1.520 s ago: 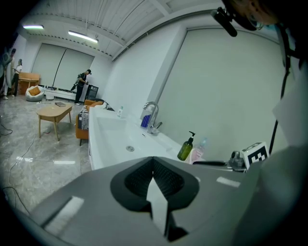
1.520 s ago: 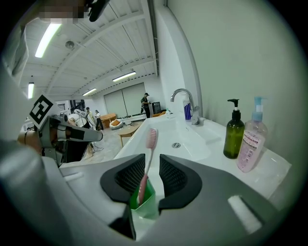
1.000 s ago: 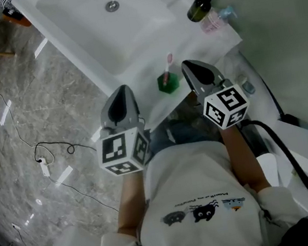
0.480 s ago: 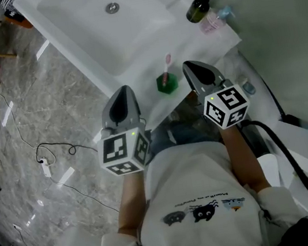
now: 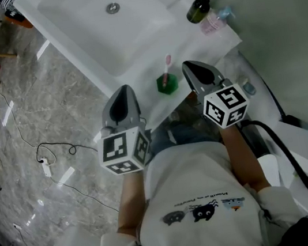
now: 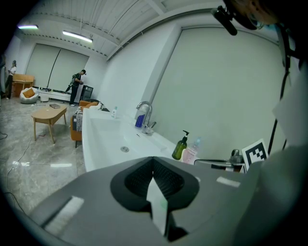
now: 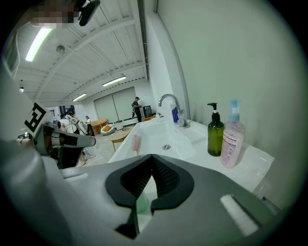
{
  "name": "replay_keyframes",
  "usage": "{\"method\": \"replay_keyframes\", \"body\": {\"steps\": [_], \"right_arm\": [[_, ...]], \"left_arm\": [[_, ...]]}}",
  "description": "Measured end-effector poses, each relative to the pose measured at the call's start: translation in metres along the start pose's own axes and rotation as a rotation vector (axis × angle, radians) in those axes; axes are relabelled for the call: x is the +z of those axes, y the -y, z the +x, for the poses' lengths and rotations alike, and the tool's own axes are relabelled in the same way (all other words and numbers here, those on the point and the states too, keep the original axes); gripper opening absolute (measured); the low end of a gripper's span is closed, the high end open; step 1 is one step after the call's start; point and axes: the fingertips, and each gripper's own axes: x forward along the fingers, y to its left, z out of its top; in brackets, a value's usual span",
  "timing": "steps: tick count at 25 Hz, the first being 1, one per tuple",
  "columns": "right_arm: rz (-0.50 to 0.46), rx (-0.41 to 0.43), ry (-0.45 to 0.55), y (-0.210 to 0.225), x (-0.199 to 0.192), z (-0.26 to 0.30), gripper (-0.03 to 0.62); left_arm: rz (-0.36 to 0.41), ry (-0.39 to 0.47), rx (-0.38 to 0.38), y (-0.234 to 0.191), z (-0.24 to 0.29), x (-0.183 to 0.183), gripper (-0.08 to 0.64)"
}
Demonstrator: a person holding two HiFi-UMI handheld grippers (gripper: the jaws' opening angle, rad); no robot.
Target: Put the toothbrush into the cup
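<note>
Standing handle-down in the green cup (image 5: 167,84), the pink toothbrush (image 5: 166,68) leans with its bristled head up and clear of the rim; the right gripper view catches that head (image 7: 136,142) poking up past the gripper's body. By the look of it the task's one step is done: the brush is inside the cup and nothing is gripping it.

The cup sits on the white counter at the front corner of the sink (image 5: 85,26), whose basin spreads away beyond the cup. Farther along the counter from the cup, well apart from it, stand a dark green pump bottle (image 5: 199,8) and a pink bottle (image 5: 213,21) side by side.

On the person's side of the cup, the right gripper (image 5: 191,71) is held just beside it without touching, its fingers together on nothing. The left gripper (image 5: 121,94) hangs on the cup's other side, a little farther off, near the counter's edge; its fingers are likewise pressed together and empty.

I judge that little is left beyond drawing both grippers away.
</note>
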Motion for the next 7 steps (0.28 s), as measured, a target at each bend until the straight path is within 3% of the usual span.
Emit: {"method": "replay_keyframes", "body": {"steps": [7], "right_arm": [[0.000,0.005,-0.001,0.0000,0.0015,0.0027,0.000]], "left_arm": [[0.003,-0.002,-0.002,-0.0001,0.0024,0.0015,0.000]]}}
